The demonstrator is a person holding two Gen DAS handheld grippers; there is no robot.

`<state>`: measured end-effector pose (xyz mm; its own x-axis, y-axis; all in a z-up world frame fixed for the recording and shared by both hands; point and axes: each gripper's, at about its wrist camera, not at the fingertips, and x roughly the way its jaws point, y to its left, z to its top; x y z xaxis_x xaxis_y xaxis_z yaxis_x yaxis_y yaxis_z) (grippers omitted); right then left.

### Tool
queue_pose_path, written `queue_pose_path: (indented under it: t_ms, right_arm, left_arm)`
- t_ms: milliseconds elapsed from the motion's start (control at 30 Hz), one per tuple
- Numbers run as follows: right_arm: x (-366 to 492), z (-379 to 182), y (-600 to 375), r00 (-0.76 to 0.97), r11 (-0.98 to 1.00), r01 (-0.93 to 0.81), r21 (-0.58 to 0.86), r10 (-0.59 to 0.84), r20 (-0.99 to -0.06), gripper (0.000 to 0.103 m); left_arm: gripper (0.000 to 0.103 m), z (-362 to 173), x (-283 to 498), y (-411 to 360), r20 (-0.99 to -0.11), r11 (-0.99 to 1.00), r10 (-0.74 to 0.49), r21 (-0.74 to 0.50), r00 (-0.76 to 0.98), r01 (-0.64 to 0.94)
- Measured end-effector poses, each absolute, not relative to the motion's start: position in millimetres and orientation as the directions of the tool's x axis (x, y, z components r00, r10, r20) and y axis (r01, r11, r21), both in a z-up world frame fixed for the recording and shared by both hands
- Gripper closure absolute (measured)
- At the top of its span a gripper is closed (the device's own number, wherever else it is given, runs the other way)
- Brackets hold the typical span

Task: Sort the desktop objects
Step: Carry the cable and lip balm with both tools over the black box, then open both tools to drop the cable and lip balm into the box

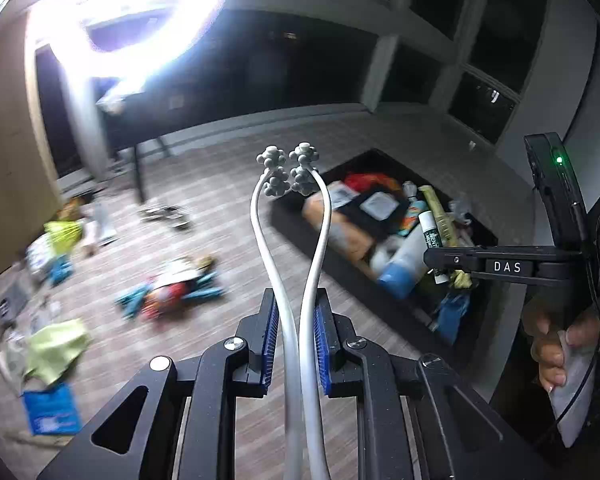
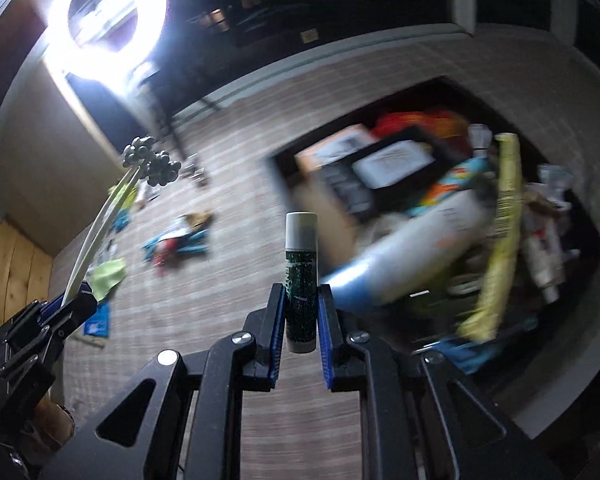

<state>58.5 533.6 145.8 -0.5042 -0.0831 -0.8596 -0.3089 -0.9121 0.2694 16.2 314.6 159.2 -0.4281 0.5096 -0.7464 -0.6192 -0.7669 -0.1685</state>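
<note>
Objects fill a black bin [image 1: 384, 168] on the wood-patterned floor [image 1: 220, 208], with more scattered loose to its left. The left gripper [image 1: 296, 344] clamps a white two-pronged massager [image 1: 288, 216] with knobby heads. The right gripper [image 2: 302, 320] clamps an upright green-and-white lip balm tube [image 2: 301, 276].
</note>
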Motion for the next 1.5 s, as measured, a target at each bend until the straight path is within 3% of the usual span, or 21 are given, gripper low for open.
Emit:
queue_pose_path:
  t_ms: [433, 767, 833, 867, 933, 1500]
  right_arm:
    - [65.5, 126.7, 657.8, -0.469, -0.865, -0.43, 0.258, -0.03, -0.883, 0.088]
    - [61.9, 117.2, 691.1, -0.448, -0.843, -0.478, 0.247, -0.007, -0.894, 0.087]
    - [57.9, 115.7, 693.4, -0.438, -0.842, -0.482, 0.241, -0.007, -0.899, 0.082]
    - [56.7, 115.2, 694.0, -0.431, -0.839, -0.488, 0.24, -0.007, -0.902, 0.077]
    - [55.6, 116.7, 694.0, -0.434, -0.835, -0.496, 0.239, 0.0, -0.901, 0.064]
    - [4.0, 127.9, 600.1, -0.482, -0.905, -0.296, 0.304, -0.133, -0.866, 0.063]
  left_arm:
    - [0.087, 146.4, 2.7, 467.5, -0.763, -0.704, 0.537, -0.17, -0.361, -0.689]
    - [0.086, 138.1, -13.1, 521.5, -0.78, -0.67, 0.536, -0.159, -0.324, -0.725]
    - [0.081, 137.6, -16.5, 526.9, -0.787, -0.671, 0.531, -0.161, -0.316, -0.724]
    - [0.07, 137.9, -18.6, 528.2, -0.792, -0.679, 0.523, -0.162, -0.316, -0.716]
    - [0.065, 141.2, -20.7, 526.5, -0.786, -0.687, 0.529, -0.173, -0.321, -0.706]
    - [0.065, 141.5, -40.1, 396.1, -0.798, -0.827, 0.415, -0.131, -0.437, -0.547]
